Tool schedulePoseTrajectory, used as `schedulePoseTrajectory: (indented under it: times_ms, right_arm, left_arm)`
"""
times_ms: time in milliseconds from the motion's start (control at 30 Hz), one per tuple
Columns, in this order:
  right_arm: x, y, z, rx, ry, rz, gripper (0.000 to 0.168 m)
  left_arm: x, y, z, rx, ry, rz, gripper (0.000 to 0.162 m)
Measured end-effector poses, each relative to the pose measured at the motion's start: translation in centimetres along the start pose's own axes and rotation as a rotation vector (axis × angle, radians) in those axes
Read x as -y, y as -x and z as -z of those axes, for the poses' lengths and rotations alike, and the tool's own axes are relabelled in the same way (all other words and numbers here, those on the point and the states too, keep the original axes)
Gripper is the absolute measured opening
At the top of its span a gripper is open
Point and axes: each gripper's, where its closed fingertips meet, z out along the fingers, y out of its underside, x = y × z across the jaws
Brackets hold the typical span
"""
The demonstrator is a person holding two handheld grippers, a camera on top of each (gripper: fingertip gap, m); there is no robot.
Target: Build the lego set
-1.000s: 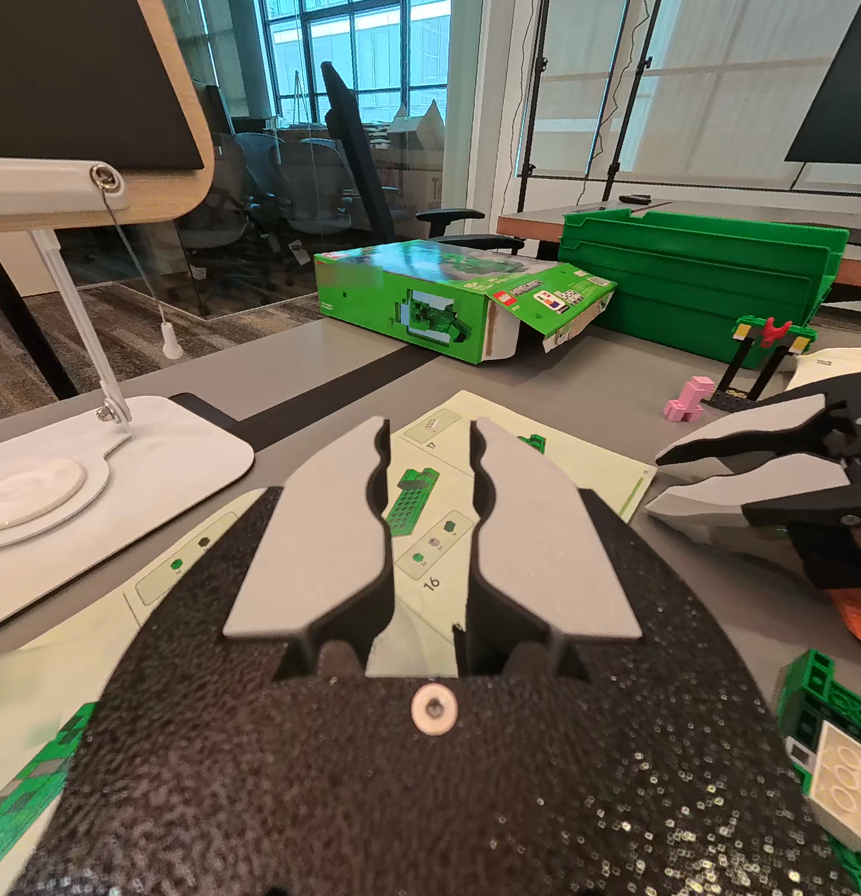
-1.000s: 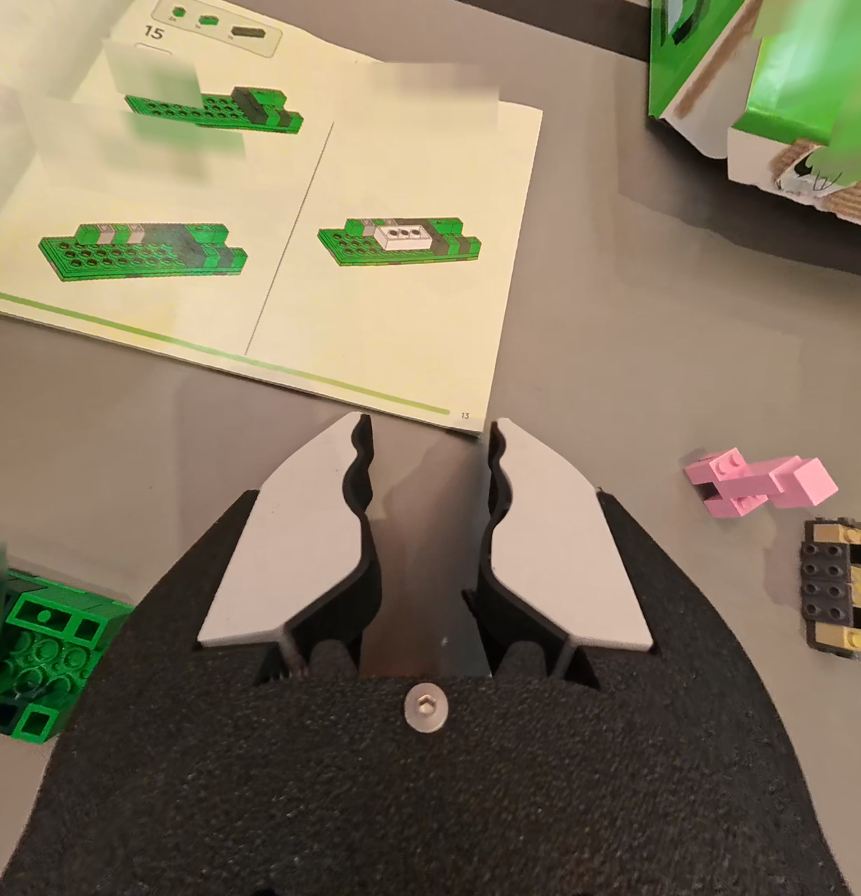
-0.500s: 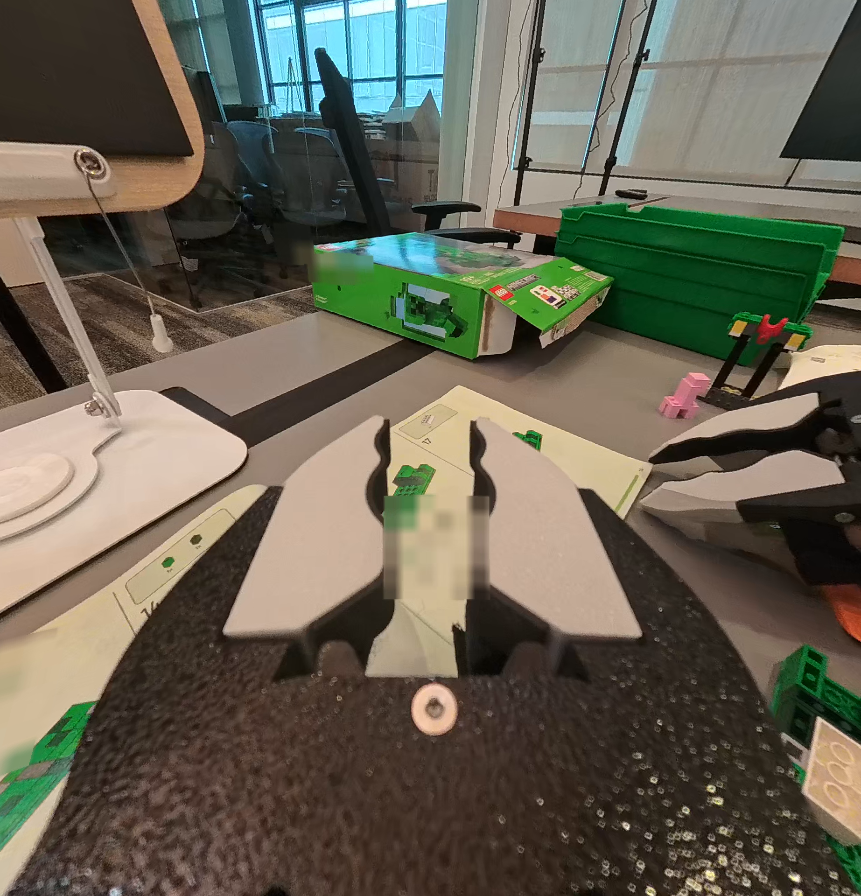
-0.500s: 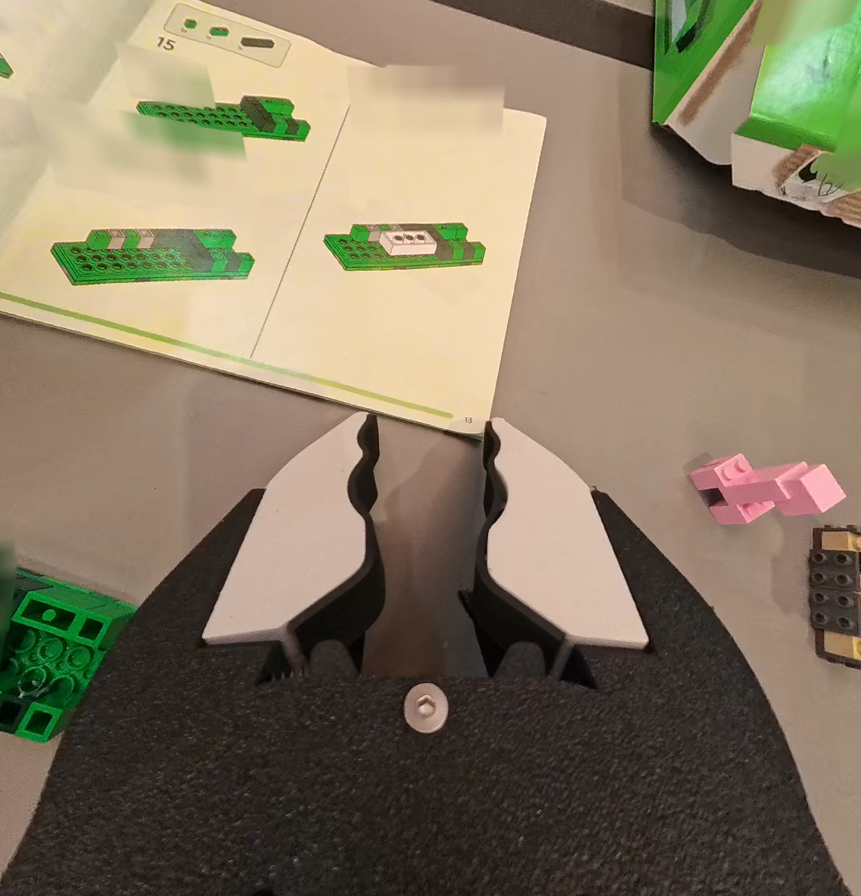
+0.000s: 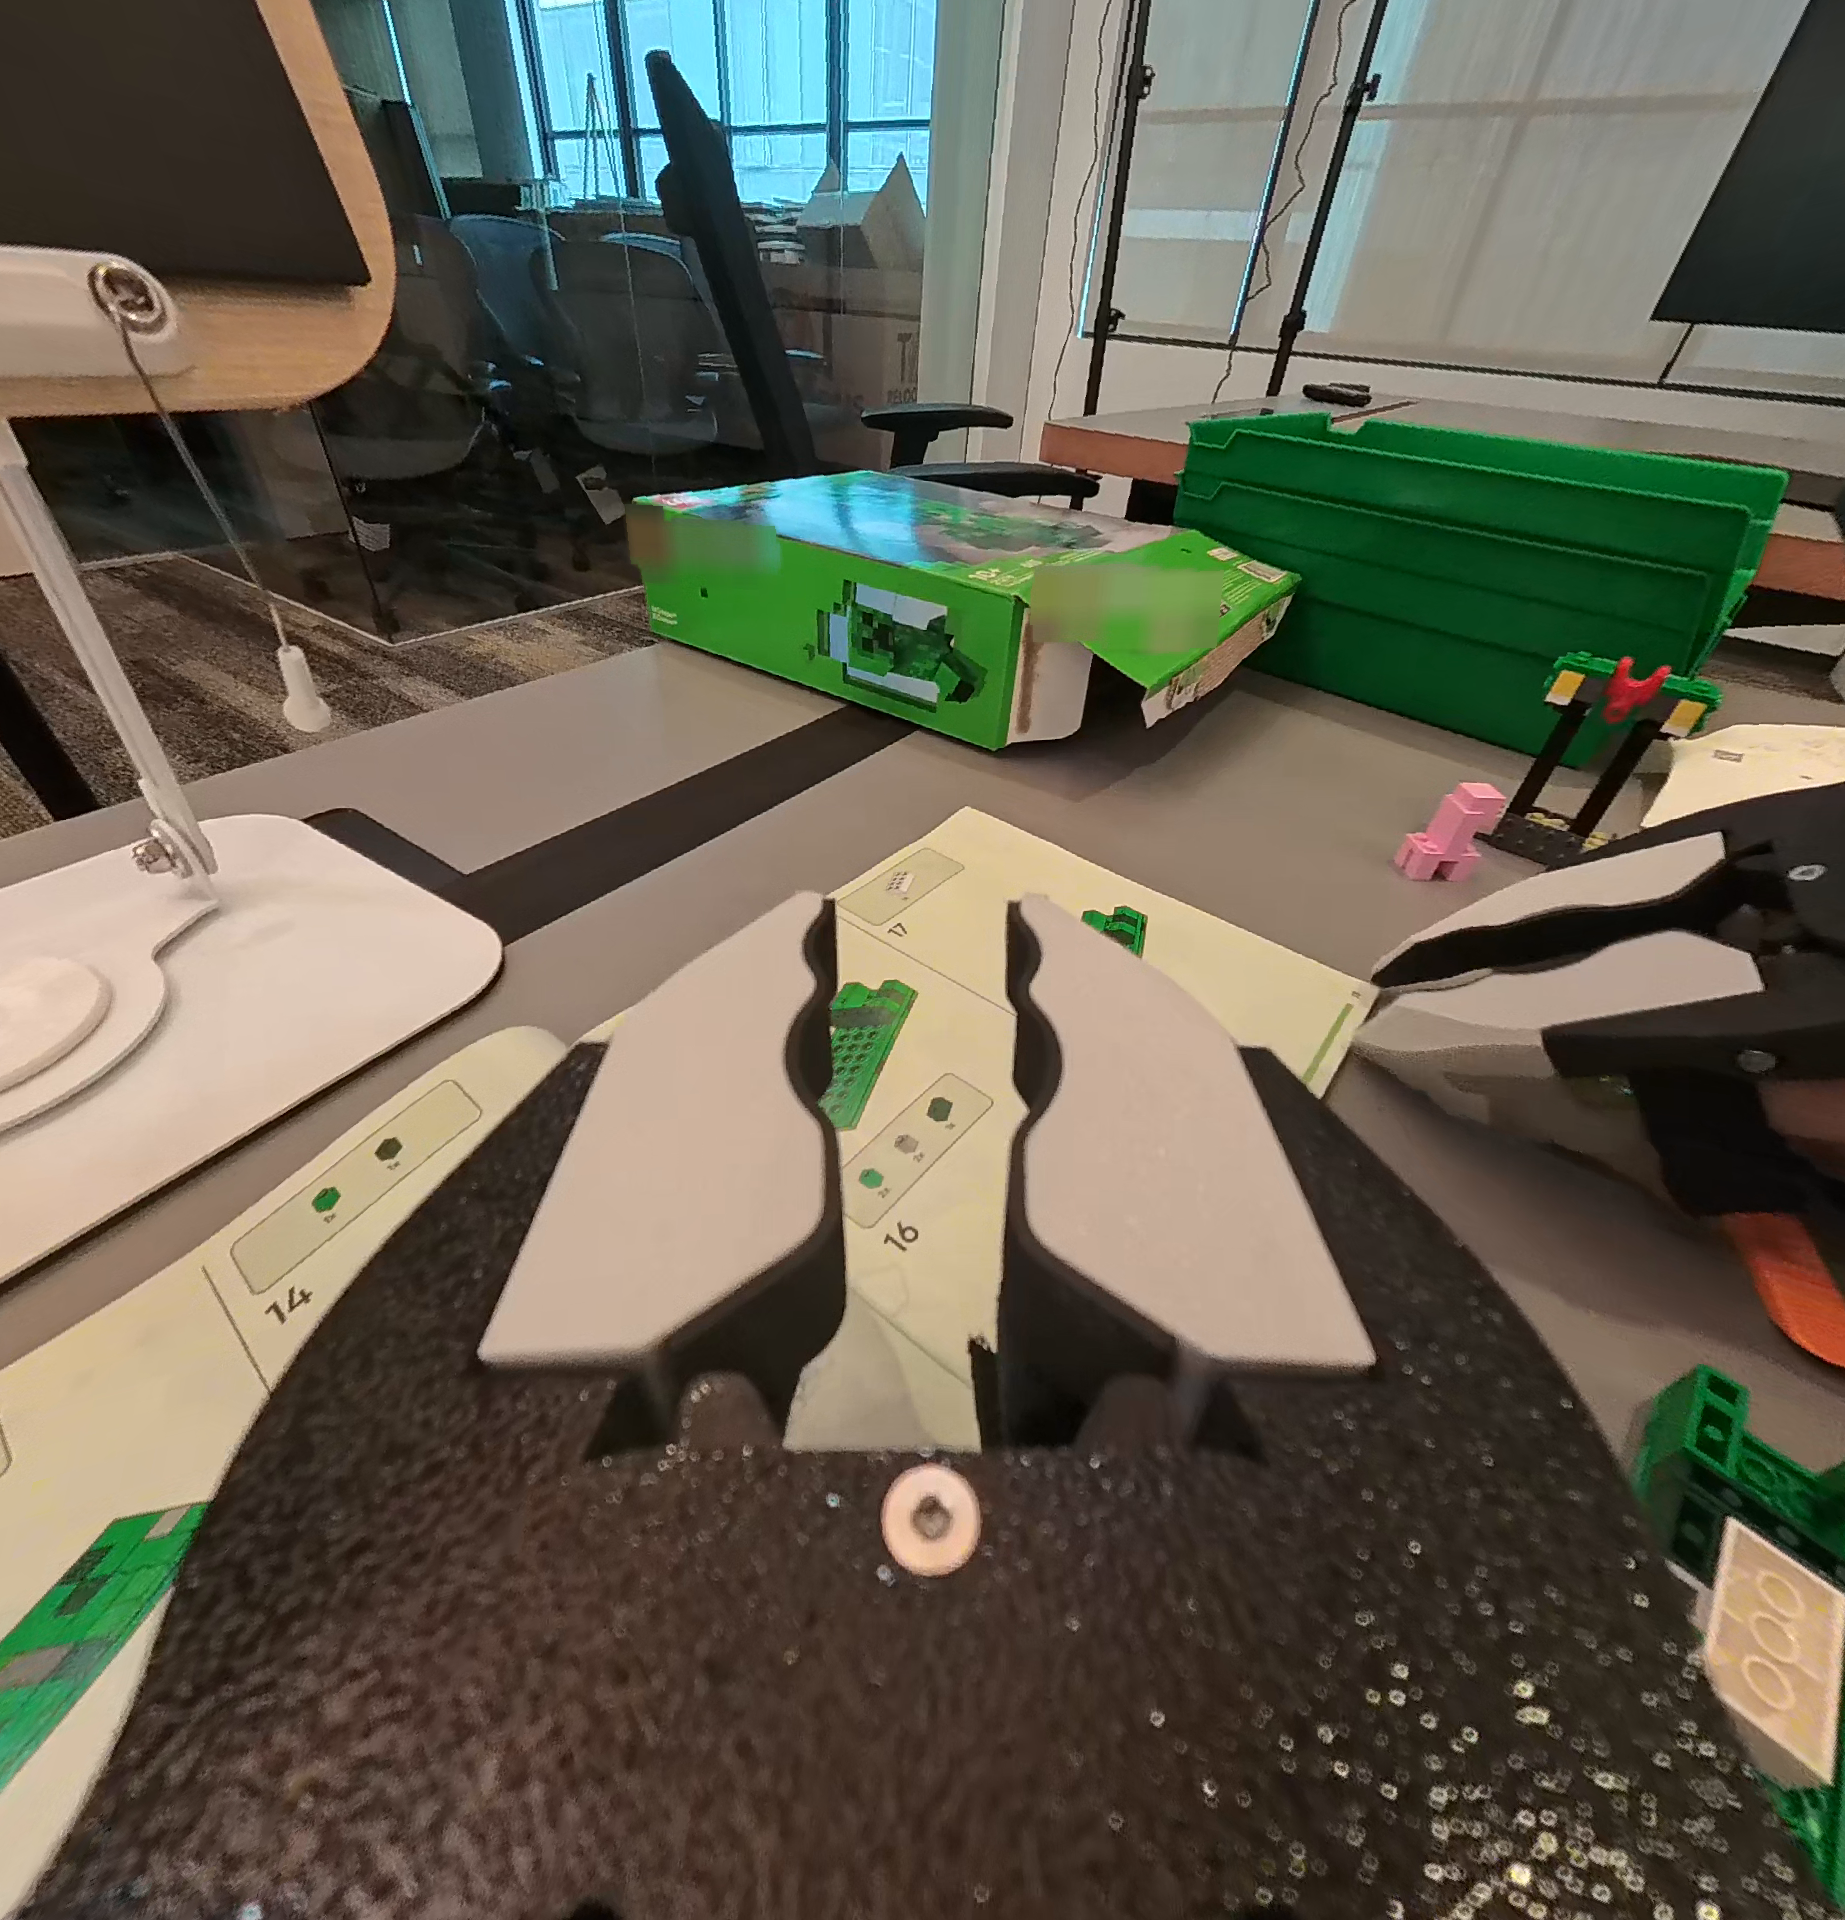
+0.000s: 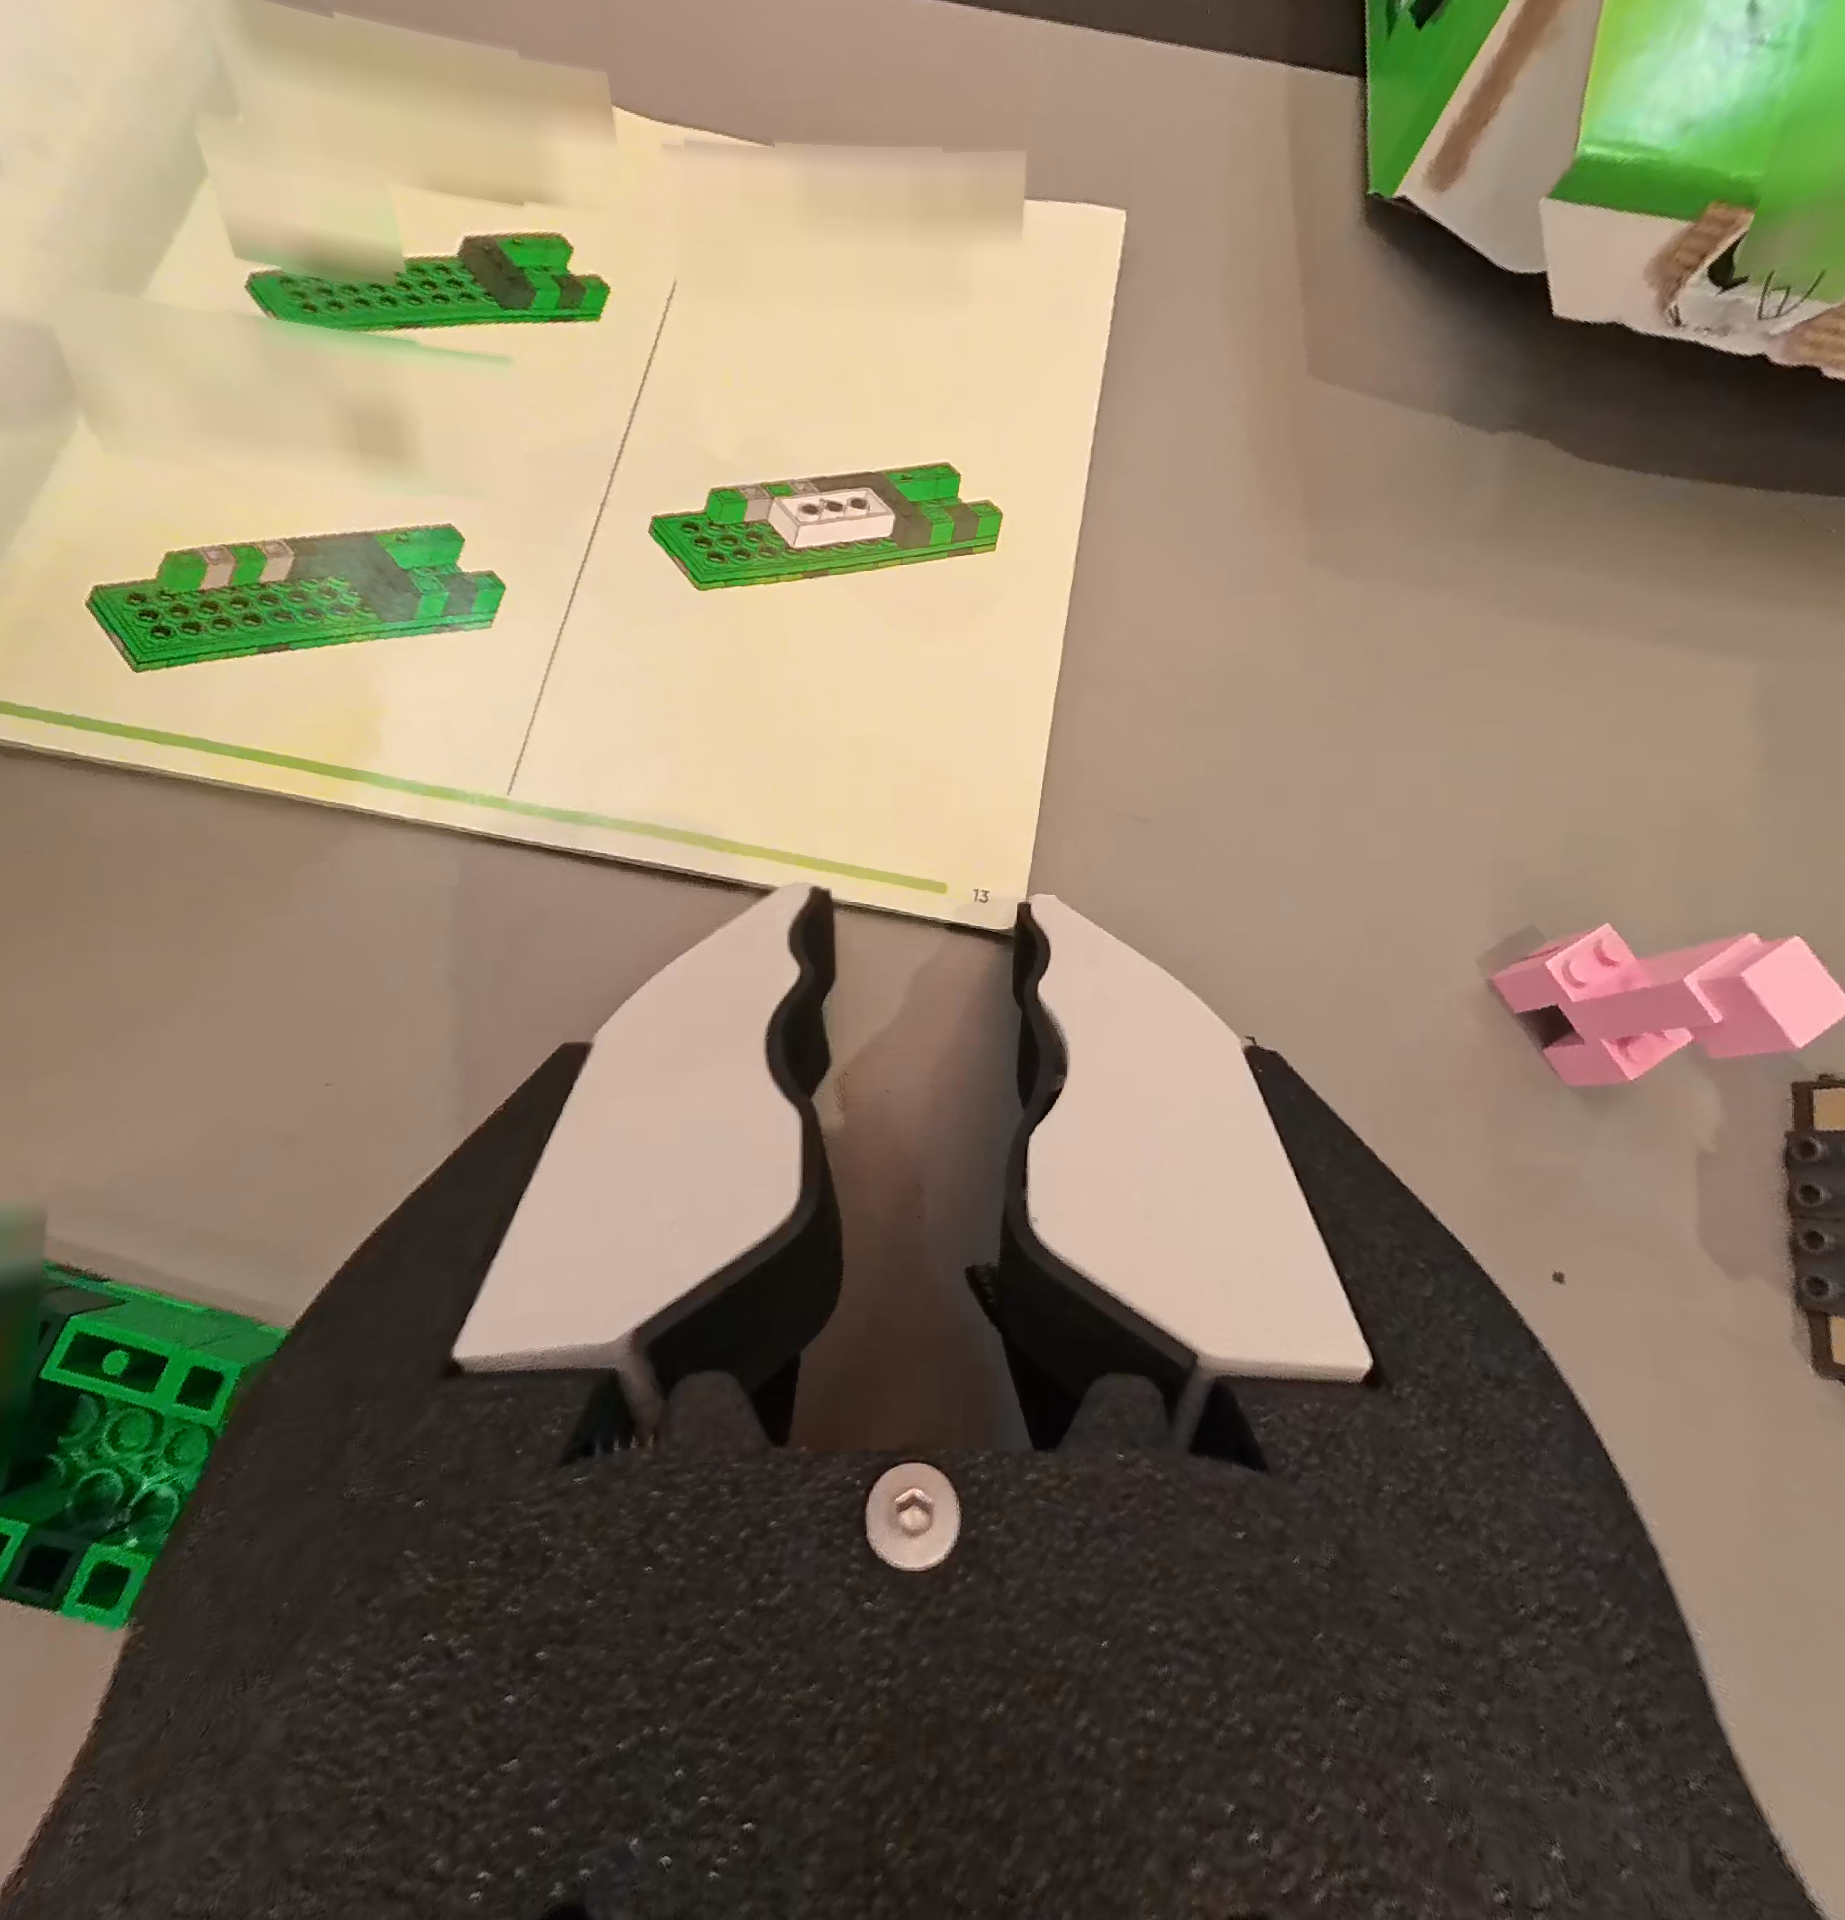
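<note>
The left gripper (image 5: 918, 914) is hanging over the instruction book (image 5: 1188, 997) with its tongs a little apart, holding nothing. The right gripper (image 6: 923, 914) is sitting empty too, tongs narrow, with the pink lego piece (image 6: 1666, 1003) at its 3 o'clock and the green lego build (image 6: 97, 1434) at its 8 o'clock.

A grey desk (image 5: 689, 748) with a dark strip stands before a glass partition (image 5: 461, 416); behind it black office chairs (image 5: 731, 312) on patterned carpet (image 5: 232, 665), daylight through tall windows (image 5: 731, 73) and white blinds (image 5: 1469, 177)
</note>
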Motion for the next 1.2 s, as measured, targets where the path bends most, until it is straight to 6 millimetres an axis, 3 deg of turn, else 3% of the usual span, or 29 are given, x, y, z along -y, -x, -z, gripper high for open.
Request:
schedulePoseTrajectory:
  times_ms: [233,533,967,1200]
  right_arm:
    - [0.1,-0.6,-0.1,-0.036,-0.006,-0.013,0.012]
    - [-0.1,-1.7,0.2,-0.101,0.004,-0.002,0.018]
    - [0.1,-1.0,0.0,-0.124,0.018,0.079,0.019]
    - [0.1,-1.1,0.0,-0.127,0.020,0.041,0.017]
  left_arm:
    - [-0.1,-0.1,-0.1,-0.008,0.004,0.007,0.030]
    - [0.0,0.0,0.0,-0.012,0.002,0.014,0.029]
    - [-0.1,-0.1,0.0,-0.018,0.005,0.020,0.029]
    - [-0.2,-0.2,-0.1,-0.021,0.009,0.019,0.028]
